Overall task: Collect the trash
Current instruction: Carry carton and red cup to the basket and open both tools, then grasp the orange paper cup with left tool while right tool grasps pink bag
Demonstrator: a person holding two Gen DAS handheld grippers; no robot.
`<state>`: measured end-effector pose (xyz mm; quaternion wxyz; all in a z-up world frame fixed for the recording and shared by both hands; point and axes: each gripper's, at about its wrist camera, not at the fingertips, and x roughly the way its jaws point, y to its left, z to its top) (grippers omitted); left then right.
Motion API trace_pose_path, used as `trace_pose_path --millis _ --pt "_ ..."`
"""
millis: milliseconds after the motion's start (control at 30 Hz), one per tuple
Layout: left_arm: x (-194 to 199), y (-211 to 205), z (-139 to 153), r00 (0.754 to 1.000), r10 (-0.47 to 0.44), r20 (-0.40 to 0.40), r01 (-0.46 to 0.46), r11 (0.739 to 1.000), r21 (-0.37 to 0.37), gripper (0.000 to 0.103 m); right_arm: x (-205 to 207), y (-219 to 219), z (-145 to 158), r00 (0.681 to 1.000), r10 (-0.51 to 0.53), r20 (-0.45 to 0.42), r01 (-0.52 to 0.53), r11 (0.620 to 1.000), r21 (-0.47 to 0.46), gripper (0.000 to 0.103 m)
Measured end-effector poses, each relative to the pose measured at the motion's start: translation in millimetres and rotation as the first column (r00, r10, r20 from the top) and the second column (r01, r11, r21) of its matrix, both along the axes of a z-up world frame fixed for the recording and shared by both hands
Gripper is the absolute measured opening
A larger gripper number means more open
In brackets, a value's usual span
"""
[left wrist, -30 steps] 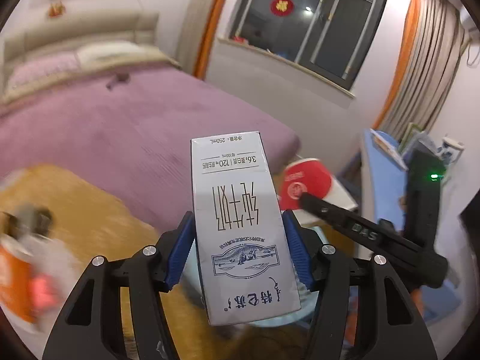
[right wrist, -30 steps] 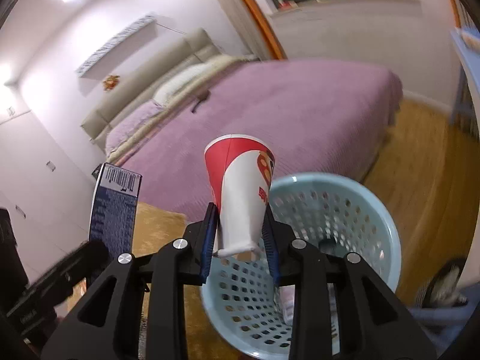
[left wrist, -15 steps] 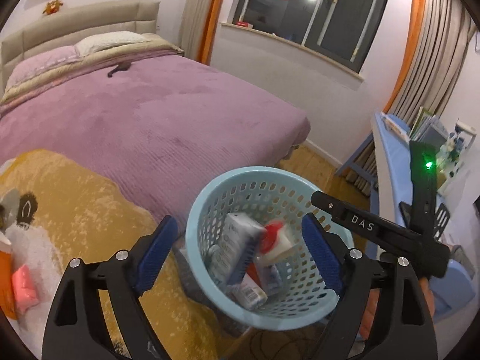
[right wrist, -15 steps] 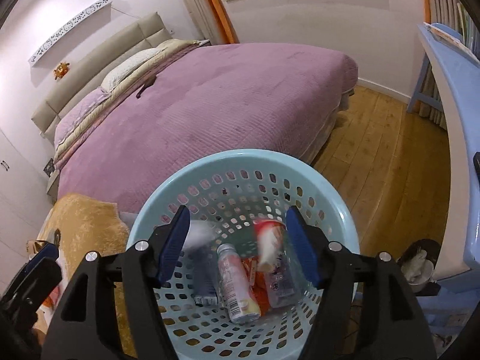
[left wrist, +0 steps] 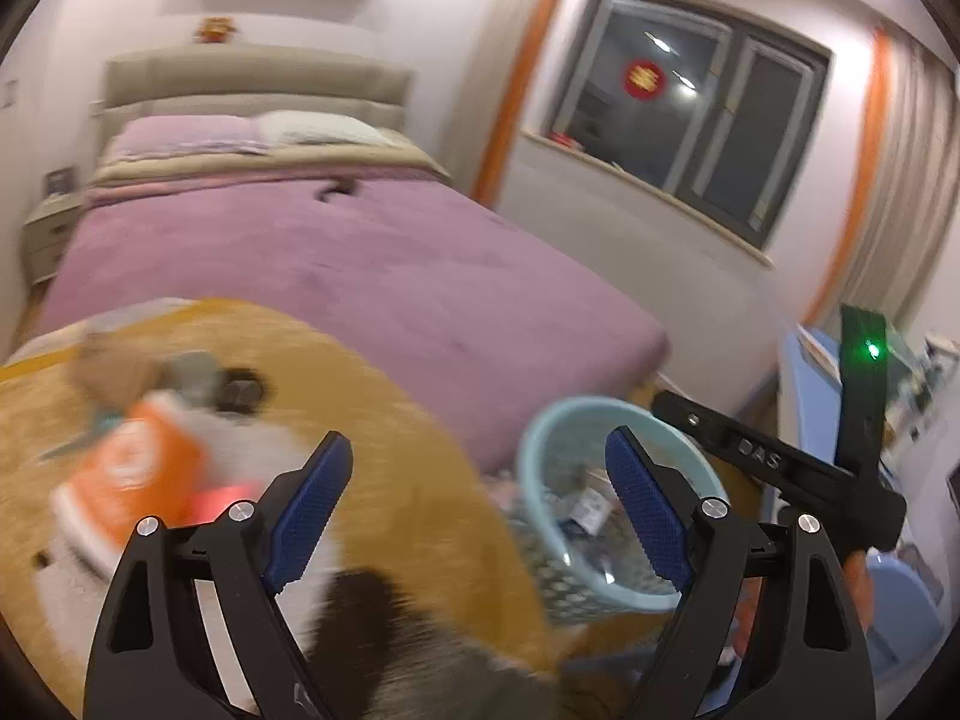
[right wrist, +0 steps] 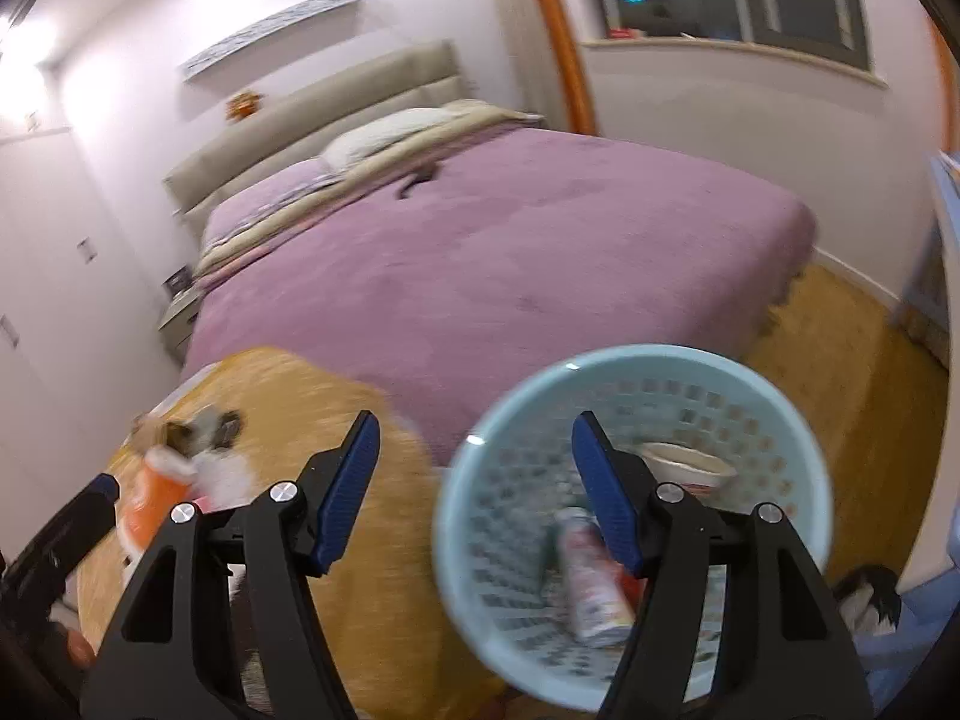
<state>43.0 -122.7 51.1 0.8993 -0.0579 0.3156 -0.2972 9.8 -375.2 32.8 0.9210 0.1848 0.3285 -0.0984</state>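
Both the left gripper (left wrist: 477, 483) and right gripper (right wrist: 474, 459) gape empty; the pale blue perforated plastic basket (right wrist: 798, 420) with trash sits right of them, the orange packet (left wrist: 141, 468) left on the yellow plush rug (left wrist: 408, 450)

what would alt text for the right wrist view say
The open, empty right gripper points between a light blue perforated basket holding a bottle and other trash, and an orange packet on a yellow rug; a purple bed lies behind.
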Motion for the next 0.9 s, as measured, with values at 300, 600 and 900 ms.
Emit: trace_pose_path --millis 300,600,900 --pt "-8.5 131.6 2.6 0.956 0.293 0.032 -0.293 0.956 -0.006 0.084 23.2 105.9 3.8 0.981 0.191 0.04 -0.188 0.98 -0.067 0.063" --pt "-9.3 193.2 -22.3 0.912 0.411 -0.015 -0.41 0.912 0.02 0.082 40.2 187.0 -27.0 0.947 0.317 0.046 -0.311 0.945 -0.101 0.063" --pt "26.9 179.7 -60.1 0.927 0.307 -0.217 -0.314 0.95 0.002 0.059 58.3 218.3 -62.7 0.92 0.391 -0.031 -0.392 0.913 -0.11 0.058"
